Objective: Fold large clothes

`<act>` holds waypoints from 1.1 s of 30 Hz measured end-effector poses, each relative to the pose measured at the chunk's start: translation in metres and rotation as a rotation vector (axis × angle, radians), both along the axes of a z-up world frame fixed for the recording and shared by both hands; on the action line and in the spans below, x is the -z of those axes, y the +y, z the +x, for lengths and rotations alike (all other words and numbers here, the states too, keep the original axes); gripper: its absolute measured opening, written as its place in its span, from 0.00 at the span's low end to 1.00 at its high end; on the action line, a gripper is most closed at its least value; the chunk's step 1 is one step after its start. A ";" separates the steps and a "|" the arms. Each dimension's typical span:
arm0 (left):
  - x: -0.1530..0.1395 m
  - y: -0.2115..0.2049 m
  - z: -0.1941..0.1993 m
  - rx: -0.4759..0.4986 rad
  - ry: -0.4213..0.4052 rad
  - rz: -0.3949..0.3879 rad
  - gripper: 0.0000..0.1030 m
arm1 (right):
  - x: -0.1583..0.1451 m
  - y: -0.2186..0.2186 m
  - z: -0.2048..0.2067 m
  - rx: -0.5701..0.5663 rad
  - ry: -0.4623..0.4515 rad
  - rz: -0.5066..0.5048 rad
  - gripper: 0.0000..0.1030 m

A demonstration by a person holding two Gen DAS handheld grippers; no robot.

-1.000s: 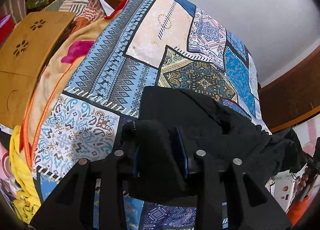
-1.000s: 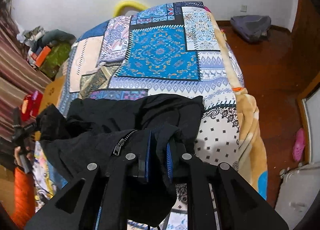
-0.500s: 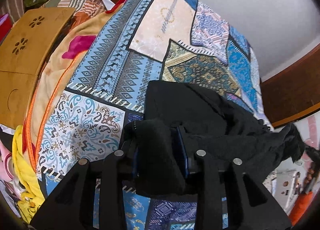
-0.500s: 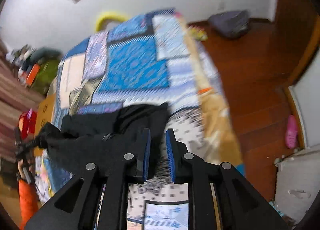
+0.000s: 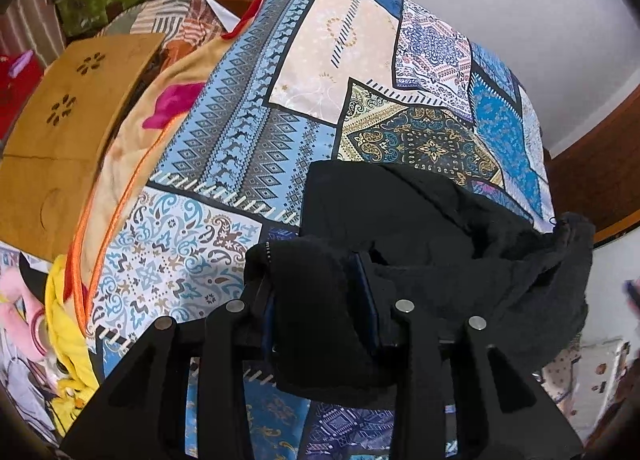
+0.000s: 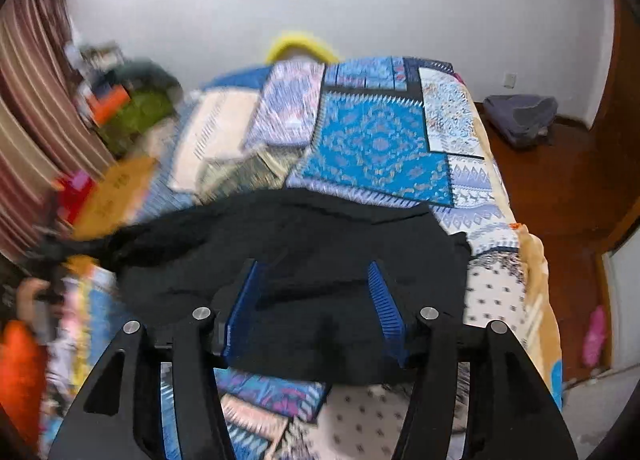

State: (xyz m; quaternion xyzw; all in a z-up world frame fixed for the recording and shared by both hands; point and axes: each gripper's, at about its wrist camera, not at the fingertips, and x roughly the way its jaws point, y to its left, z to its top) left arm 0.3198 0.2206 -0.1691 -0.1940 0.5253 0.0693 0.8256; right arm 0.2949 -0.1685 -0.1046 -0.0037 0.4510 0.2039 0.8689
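Observation:
A large black garment (image 5: pixel 420 236) lies bunched on a patchwork bedspread (image 5: pixel 280 108). My left gripper (image 5: pixel 318 284) is shut on a thick fold of it at the garment's near left corner. In the right wrist view the same garment (image 6: pixel 320 236) spreads across the bed's near part. My right gripper (image 6: pixel 316 284) is open, its blue pads (image 6: pixel 384 308) wide apart just above the cloth and holding nothing. The view is blurred on the left, where the left gripper and the hand holding it show faintly.
A tan board with flower cut-outs (image 5: pixel 60 120) stands left of the bed. An orange blanket edge (image 5: pixel 132 148) hangs down that side. Boxes and clutter (image 6: pixel 120 108) sit at the back left. Wooden floor (image 6: pixel 568 196) with a grey bag (image 6: pixel 520 116) lies right of the bed.
My right gripper let go of the garment's zipper edge, swung away and opened wide; it now hovers over the cloth. My left gripper kept its hold and barely moved.

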 end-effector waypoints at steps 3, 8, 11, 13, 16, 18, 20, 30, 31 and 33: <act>-0.001 0.007 -0.002 -0.013 0.002 -0.063 0.36 | 0.039 0.040 0.014 -0.026 0.073 -0.092 0.51; -0.006 0.025 -0.007 0.020 -0.018 -0.224 0.39 | 0.085 0.059 0.024 0.008 0.122 -0.159 0.52; -0.010 0.043 -0.013 0.034 -0.032 -0.353 0.40 | 0.089 0.058 0.027 0.024 0.106 -0.172 0.55; -0.013 0.049 -0.016 0.037 -0.039 -0.375 0.40 | 0.090 0.058 0.030 0.030 0.114 -0.170 0.57; -0.030 0.055 -0.025 0.029 -0.077 -0.284 0.41 | 0.092 0.059 0.032 0.036 0.127 -0.171 0.60; -0.045 0.057 -0.031 0.030 -0.108 -0.216 0.46 | 0.093 0.063 0.030 0.046 0.127 -0.175 0.62; -0.058 0.055 -0.039 0.026 -0.132 -0.162 0.51 | 0.092 0.064 0.027 0.057 0.121 -0.176 0.62; -0.062 -0.029 -0.056 0.205 -0.167 0.092 0.53 | 0.058 0.055 0.006 0.040 0.091 -0.076 0.62; -0.061 -0.044 -0.055 0.235 -0.177 0.099 0.53 | 0.049 0.054 0.000 0.025 0.058 -0.075 0.62; -0.058 -0.068 -0.052 0.278 -0.196 0.121 0.53 | 0.036 0.052 -0.008 0.008 0.008 -0.067 0.62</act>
